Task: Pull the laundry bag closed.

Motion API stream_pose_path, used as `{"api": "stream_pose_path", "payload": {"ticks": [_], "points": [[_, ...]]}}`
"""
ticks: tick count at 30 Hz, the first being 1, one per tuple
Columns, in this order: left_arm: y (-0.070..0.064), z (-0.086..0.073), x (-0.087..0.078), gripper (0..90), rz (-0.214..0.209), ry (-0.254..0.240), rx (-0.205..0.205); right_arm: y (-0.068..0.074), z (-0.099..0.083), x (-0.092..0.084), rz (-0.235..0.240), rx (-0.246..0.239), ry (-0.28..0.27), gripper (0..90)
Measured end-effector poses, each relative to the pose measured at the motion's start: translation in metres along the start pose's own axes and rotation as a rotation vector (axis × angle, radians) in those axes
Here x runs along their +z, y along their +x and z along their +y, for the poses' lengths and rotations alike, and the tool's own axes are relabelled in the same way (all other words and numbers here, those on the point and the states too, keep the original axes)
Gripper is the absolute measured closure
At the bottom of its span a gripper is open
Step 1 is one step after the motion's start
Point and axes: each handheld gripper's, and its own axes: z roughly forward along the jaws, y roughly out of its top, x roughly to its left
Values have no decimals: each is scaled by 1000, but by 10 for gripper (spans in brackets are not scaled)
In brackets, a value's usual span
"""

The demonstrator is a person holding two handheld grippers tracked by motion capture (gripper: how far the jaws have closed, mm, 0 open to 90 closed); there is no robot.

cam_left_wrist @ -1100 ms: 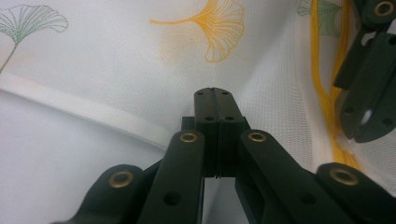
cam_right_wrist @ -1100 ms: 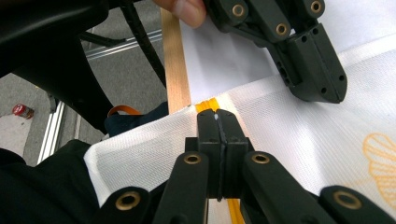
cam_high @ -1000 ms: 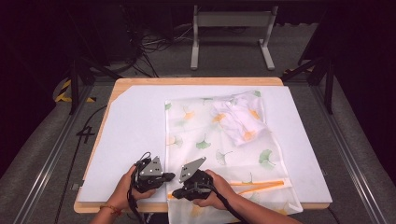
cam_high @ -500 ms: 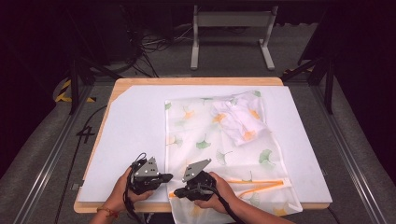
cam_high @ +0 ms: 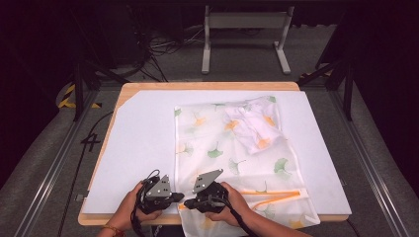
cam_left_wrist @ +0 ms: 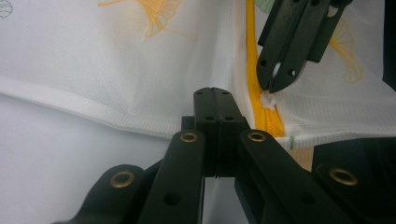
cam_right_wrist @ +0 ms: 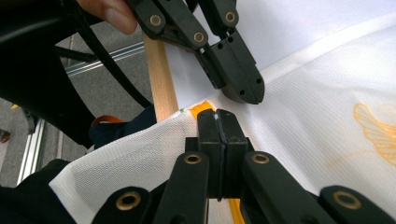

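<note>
A white mesh bag (cam_high: 222,148) printed with ginkgo leaves lies flat on the white sheet, with a folded garment (cam_high: 252,126) inside at its far right. Its orange zipper (cam_high: 276,193) runs along the near edge. Both grippers meet at the bag's near left corner. My left gripper (cam_high: 180,196) (cam_left_wrist: 215,93) is shut, its tips pinching the bag's hem (cam_left_wrist: 116,119). My right gripper (cam_high: 188,202) (cam_right_wrist: 217,114) is shut at the zipper's end, on the small white zipper pull (cam_left_wrist: 268,99). The left gripper's tip (cam_right_wrist: 243,93) sits just beyond it on the hem.
The white sheet (cam_high: 143,138) covers a wooden table (cam_high: 207,85); its wooden front edge (cam_right_wrist: 159,74) lies right beside the grippers. The bag's near corner hangs over that edge. Metal rails and cables lie on the floor around the table.
</note>
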Motion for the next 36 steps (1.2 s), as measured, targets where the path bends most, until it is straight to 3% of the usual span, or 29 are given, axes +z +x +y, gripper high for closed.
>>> {"api": "stream_pose_path", "payload": {"ticks": [9,28,36], "points": [[3,-1,0,900,-16,-3,8,1,-4,-6,-21,26,-18,900],[6,-3,0,900,-36,-12,12,8,-10,-10,-78,5,-36,900],[6,-2,0,900,-37,-13,19,7,-12,-14,-91,31,-38,900]]}}
